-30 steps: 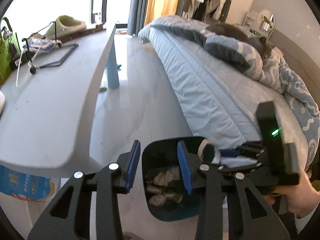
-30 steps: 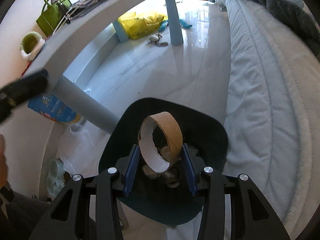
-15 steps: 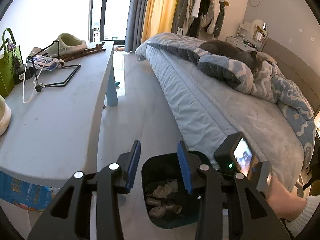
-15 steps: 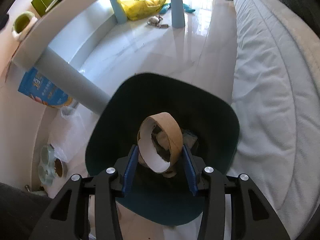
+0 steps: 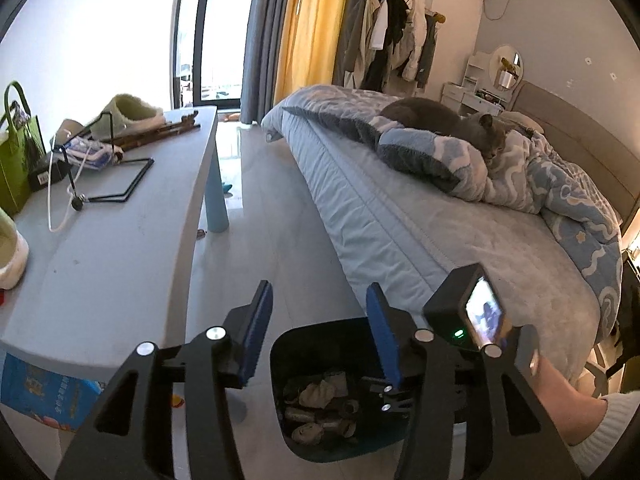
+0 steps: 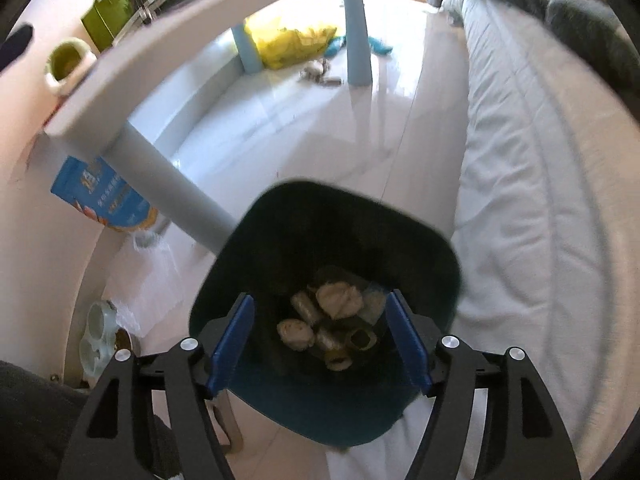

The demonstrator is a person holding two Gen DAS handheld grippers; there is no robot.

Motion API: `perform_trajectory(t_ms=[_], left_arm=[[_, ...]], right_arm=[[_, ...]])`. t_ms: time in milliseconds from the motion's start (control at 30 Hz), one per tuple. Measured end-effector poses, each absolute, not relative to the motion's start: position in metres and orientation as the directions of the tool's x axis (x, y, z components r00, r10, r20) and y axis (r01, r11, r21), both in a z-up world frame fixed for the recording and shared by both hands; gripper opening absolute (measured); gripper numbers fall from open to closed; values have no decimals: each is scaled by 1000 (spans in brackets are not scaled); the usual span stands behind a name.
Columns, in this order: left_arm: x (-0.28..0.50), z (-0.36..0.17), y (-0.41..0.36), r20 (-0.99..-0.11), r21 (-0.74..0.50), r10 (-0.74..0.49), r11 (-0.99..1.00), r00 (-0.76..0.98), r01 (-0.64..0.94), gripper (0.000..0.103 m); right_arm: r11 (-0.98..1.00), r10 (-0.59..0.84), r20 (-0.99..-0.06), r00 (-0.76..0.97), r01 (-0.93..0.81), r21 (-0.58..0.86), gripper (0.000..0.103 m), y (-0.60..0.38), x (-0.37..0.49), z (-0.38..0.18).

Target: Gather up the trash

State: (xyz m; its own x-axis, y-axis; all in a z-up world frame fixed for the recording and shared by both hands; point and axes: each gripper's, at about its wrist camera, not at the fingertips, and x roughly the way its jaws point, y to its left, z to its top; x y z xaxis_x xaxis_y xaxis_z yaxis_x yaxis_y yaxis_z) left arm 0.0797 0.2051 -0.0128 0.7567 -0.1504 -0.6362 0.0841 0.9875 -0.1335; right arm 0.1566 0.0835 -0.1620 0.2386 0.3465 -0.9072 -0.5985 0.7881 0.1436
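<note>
My right gripper [image 6: 320,340] gapes wide and empty over the dark bin [image 6: 256,248] of crumpled wads [image 6: 338,300]; my left gripper [image 5: 318,332] is spread too.

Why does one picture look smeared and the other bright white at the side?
Right wrist view: motion blur smears the table edge and bin. Left wrist view: daylight through the window washes out the left; the fisheye lens bends the table and bed.

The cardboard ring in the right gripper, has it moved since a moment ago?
Yes. It has left the right gripper, now open, and seems to lie down among the trash inside the bin.
</note>
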Motion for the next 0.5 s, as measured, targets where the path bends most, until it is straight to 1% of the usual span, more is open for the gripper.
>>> perform_trajectory(t_ms=[100, 133, 200, 233, 267, 300, 333, 400, 433, 500], left_arm=[[72, -5, 199, -631, -133, -150, 988, 761, 85, 64], [70, -2, 197, -630, -125, -143, 989, 763, 82, 66], [63, 6, 191, -621, -114, -121, 991, 774, 64, 78], [59, 10, 189, -614, -113, -111, 992, 781, 53, 82], [53, 15, 186, -604, -109, -95, 993, 791, 36, 90], [46, 19, 182, -593, -102, -77, 995, 802, 20, 95], [42, 22, 179, -587, -92, -63, 996, 807, 10, 96], [32, 29, 166, -574, -65, -42, 998, 818, 6, 97], [29, 31, 163, -569, -63, -42, 998, 821, 8, 97], [21, 37, 150, -560, -54, -32, 999, 828, 2, 99]], right_arm=[[792, 368, -877, 310, -599, 121, 73, 72, 152, -134], [797, 374, -861, 343, -595, 109, 76, 66, 150, -122], [810, 390, -826, 407, -578, 97, 78, 50, 145, -97], [818, 396, -808, 437, -568, 94, 81, 42, 142, -85], [825, 401, -792, 460, -558, 93, 85, 35, 138, -76], [832, 407, -774, 486, -548, 93, 87, 27, 133, -65], [839, 413, -750, 516, -536, 93, 91, 15, 124, -52], [854, 415, -710, 568, -513, 89, 94, -8, 110, -31], [861, 410, -699, 586, -502, 84, 98, -17, 105, -24], [880, 388, -668, 635, -470, 64, 100, -43, 91, -7]])
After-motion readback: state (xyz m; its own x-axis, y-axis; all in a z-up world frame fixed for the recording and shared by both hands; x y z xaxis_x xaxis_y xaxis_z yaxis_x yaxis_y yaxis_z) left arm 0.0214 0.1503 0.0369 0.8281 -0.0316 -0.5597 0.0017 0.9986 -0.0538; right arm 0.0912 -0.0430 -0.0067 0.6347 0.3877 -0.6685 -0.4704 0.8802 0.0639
